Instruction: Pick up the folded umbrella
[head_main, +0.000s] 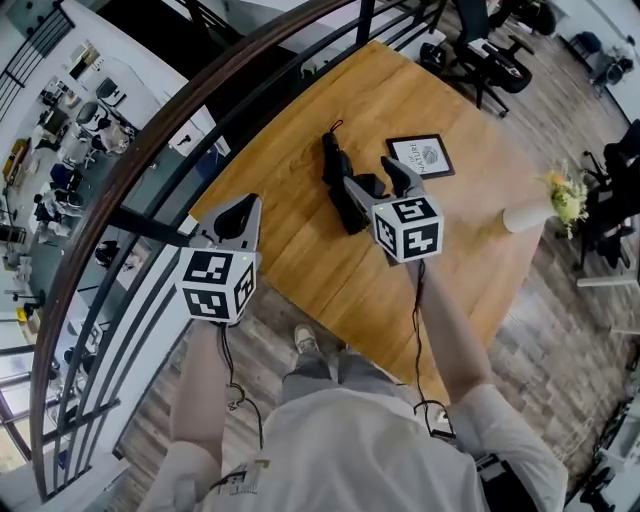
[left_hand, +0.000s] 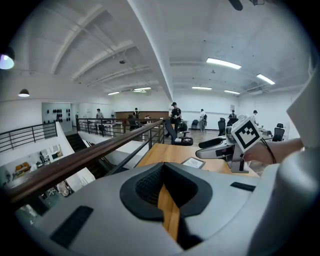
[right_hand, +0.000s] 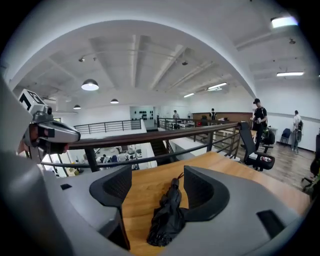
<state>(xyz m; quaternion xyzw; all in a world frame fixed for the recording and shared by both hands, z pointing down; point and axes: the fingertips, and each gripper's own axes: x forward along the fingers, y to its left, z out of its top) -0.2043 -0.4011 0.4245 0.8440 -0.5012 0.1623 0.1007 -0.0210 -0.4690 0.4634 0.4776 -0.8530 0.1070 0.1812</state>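
The location is an open-plan office on a mezzanine level. A wooden table (head_main: 290, 215) stands beside a metal railing (right_hand: 150, 136) with a brown handrail. Beyond the railing, a lower floor (head_main: 70, 135) holds rows of desks and chairs. Black swivel chairs (head_main: 492, 52) stand on wood-plank flooring (head_main: 560, 330). Ceiling strip lights (left_hand: 223, 63) and pendant lamps (right_hand: 90, 85) light the hall. Several people (left_hand: 175, 114) stand among distant workstations.
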